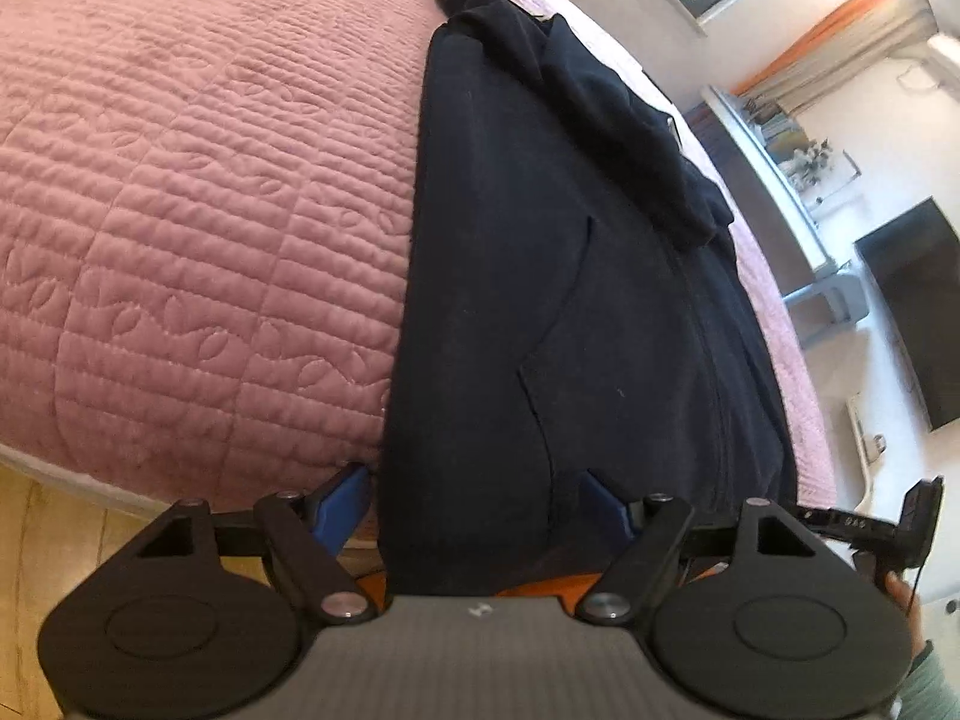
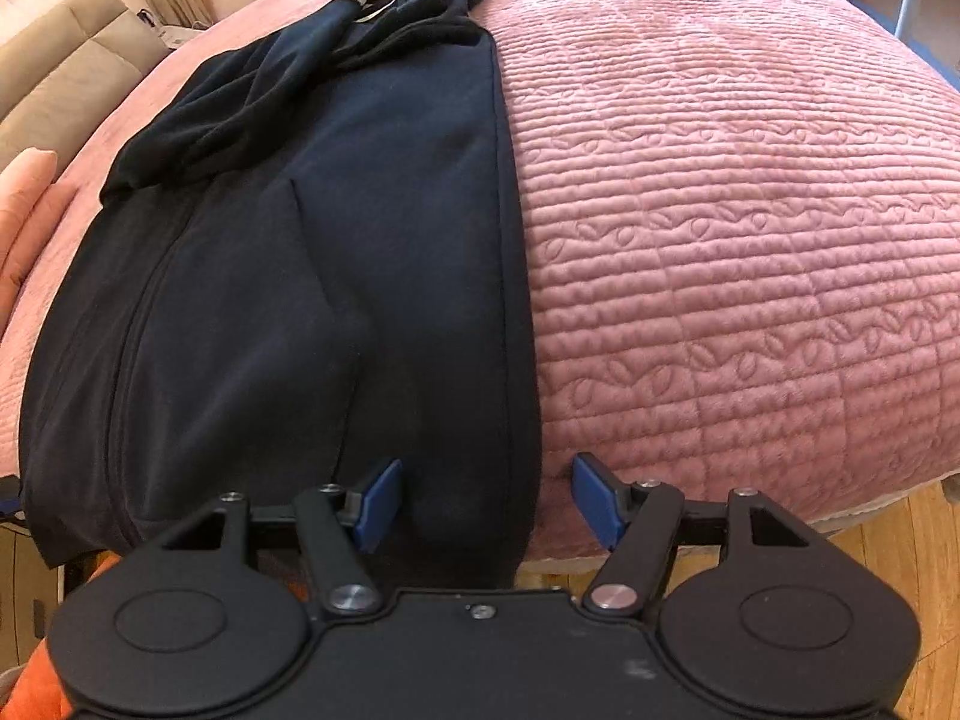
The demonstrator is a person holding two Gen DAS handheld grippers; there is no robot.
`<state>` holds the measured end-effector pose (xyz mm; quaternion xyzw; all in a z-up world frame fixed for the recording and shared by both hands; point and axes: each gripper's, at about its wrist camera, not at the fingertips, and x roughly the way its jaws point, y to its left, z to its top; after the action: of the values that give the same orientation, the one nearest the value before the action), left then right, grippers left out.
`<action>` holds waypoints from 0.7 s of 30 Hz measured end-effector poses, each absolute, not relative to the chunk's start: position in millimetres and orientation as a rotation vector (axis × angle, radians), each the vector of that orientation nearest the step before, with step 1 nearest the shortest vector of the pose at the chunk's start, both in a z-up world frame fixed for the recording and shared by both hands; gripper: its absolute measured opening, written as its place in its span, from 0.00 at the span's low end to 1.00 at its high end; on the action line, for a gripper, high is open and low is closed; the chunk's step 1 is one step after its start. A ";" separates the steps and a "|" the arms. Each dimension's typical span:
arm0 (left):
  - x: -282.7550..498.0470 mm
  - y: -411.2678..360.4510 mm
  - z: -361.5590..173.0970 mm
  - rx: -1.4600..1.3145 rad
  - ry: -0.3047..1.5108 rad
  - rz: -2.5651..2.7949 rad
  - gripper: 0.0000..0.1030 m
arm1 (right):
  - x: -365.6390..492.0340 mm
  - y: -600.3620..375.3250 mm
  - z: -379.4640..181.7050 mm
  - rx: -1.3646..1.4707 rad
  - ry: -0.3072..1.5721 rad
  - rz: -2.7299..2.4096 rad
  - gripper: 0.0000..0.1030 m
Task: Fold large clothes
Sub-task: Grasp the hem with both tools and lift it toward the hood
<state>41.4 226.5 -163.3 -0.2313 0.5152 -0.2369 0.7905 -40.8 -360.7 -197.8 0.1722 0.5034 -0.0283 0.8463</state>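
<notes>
A dark navy zip-up garment [image 1: 540, 276] lies lengthwise on a pink quilted bedspread [image 1: 198, 210], its sleeves bunched at the far end. It also shows in the right wrist view [image 2: 312, 276]. My left gripper [image 1: 480, 510] is open, its blue pads on either side of the garment's near left corner at the bed edge. My right gripper [image 2: 486, 501] is open, its blue pads straddling the garment's near right corner. The hem hangs over the bed edge between each pair of pads.
The pink bedspread [image 2: 750, 240] spreads wide beside the garment. Wooden floor [image 1: 54, 540] lies below the bed edge. A dark TV [image 1: 912, 312] and shelves stand by the far wall. A hand [image 2: 24, 210] rests at the left of the right wrist view.
</notes>
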 end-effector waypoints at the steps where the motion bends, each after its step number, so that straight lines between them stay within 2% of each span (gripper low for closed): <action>1: 39.4 227.9 -164.4 -0.515 1.110 -0.508 0.69 | -41.4 -358.7 -198.3 0.360 1.066 -0.048 0.75; 2: 37.7 229.7 -165.6 -0.527 1.114 -0.505 0.66 | -42.7 -355.8 -198.3 0.359 1.069 -0.029 0.64; 3: 35.9 229.4 -166.7 -0.525 1.117 -0.499 0.61 | -44.4 -352.7 -198.3 0.355 1.073 -0.014 0.60; 5: 33.5 225.2 -166.5 -0.501 1.120 -0.488 0.50 | -48.3 -348.2 -196.8 0.343 1.063 -0.010 0.39; 6: 33.4 221.1 -166.4 -0.477 1.125 -0.485 0.35 | -49.4 -348.1 -195.6 0.350 1.055 -0.006 0.34; 7: 33.8 217.5 -165.2 -0.451 1.124 -0.473 0.18 | -50.7 -349.4 -193.6 0.367 1.045 0.002 0.21; 8: 33.9 216.3 -164.5 -0.453 1.120 -0.471 0.14 | -51.9 -350.7 -190.5 0.387 1.036 0.017 0.18; 16: 36.5 227.0 -99.8 -0.629 0.889 -0.586 0.11 | -50.8 -361.0 -134.1 0.467 0.875 0.056 0.16; 21: 70.0 219.6 -94.5 -0.634 0.880 -0.592 0.11 | -15.7 -360.1 -128.8 0.425 0.863 0.048 0.16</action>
<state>70.0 219.6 -94.5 -0.2973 0.4124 -0.2775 0.8151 -15.7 -360.1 -128.8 0.2046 0.4150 0.0232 0.8862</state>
